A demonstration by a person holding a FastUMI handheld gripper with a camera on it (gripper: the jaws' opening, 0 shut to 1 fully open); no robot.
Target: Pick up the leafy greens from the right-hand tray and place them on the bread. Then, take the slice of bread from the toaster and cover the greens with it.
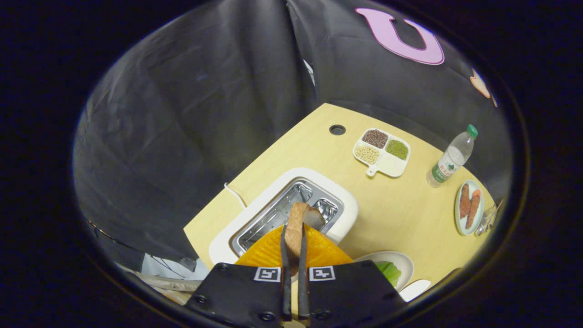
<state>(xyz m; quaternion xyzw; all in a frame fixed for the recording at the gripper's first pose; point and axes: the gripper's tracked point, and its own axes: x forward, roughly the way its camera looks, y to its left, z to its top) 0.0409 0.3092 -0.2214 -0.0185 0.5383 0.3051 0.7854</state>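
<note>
Toasted bread slice (298, 223) clamped in our jaws (294, 248), lifted above the toaster (287, 212) | greens (391, 271) lie in their tray (403, 259) right of the toaster; we cannot tell if any sit on bread | covering remains | open desk (391, 209) right, edge close left.

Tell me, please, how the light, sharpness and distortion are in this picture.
Gripper view: fisheye bends the table edges; light is even on the wood, the backdrop dim; the toaster slots glint; the hand-held gripper, shut on the bread slice, looks soft so close; the bottle stays fairly sharp.
</note>
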